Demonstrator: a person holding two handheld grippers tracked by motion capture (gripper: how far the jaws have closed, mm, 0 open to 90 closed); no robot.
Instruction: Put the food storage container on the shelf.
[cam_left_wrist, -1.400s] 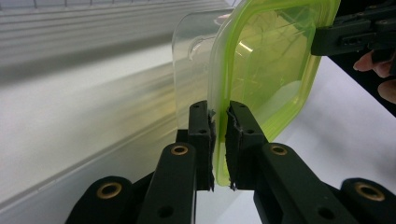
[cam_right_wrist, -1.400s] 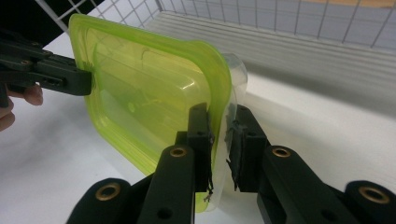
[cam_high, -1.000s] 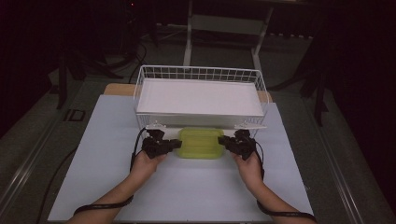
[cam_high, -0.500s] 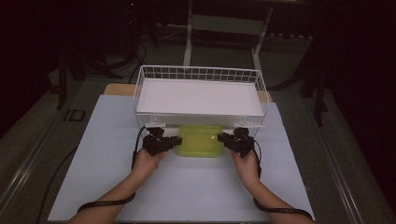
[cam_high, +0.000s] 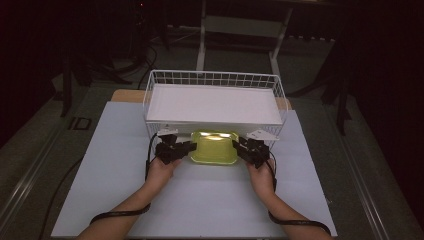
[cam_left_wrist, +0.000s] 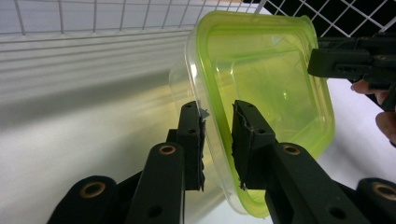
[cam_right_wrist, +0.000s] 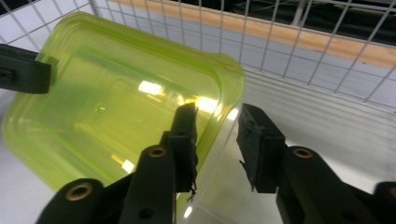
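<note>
A clear container with a yellow-green lid lies on the white tabletop just in front of a wire basket. My left gripper is at its left edge and my right gripper at its right edge. In the left gripper view, the container has its rim between the left gripper's jaws, which have just been opening; the pads stand slightly off it. In the right gripper view, the container has its rim in the right gripper's wider gap, those jaws also just opening. Each view shows the opposite gripper across the lid.
The white wire basket has a flat white floor and stands directly behind the container. The white table sheet stretches toward the near edge between the person's forearms. Dark floor and stands surround the table.
The container now sits a touch closer to the basket. Both hands have hardly moved.
</note>
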